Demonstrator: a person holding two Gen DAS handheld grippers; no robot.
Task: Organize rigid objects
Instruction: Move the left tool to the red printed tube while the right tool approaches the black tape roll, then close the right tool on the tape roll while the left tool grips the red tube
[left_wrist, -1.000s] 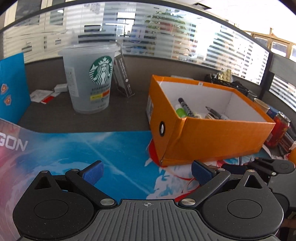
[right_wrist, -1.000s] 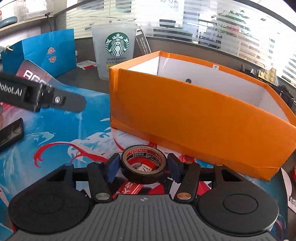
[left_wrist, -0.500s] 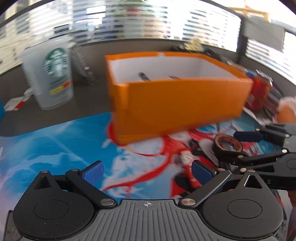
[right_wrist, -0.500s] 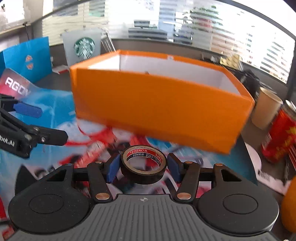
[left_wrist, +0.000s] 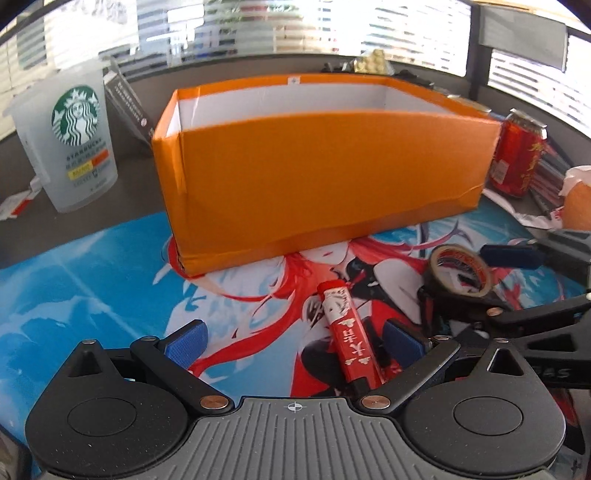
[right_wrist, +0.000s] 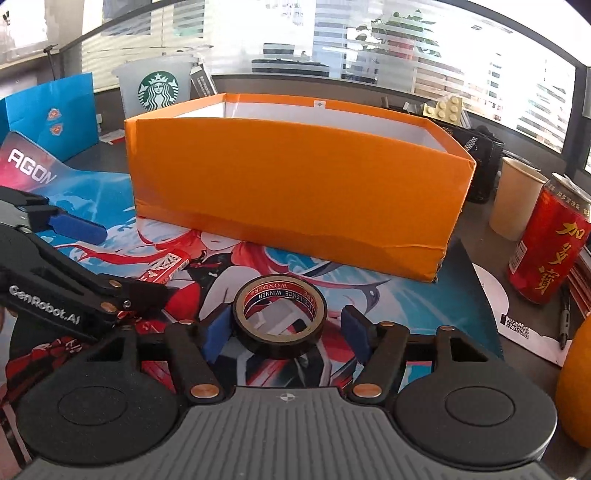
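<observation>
Lying flat on the printed anime desk mat (right_wrist: 424, 291), the black roll of tape (right_wrist: 280, 316) sits between the right claw (right_wrist: 282, 332) fingers, which are spread with gaps both sides, just in front of the orange cardboard box (right_wrist: 295, 192). Left claw (left_wrist: 293, 341) is spread wide over a red rectangular lighter (left_wrist: 347, 339) lying on the mat near its right finger. Red drink can (right_wrist: 546, 254) stands right of the box on the table, frosted Starbucks plastic cup (left_wrist: 74, 140) left of it.
</observation>
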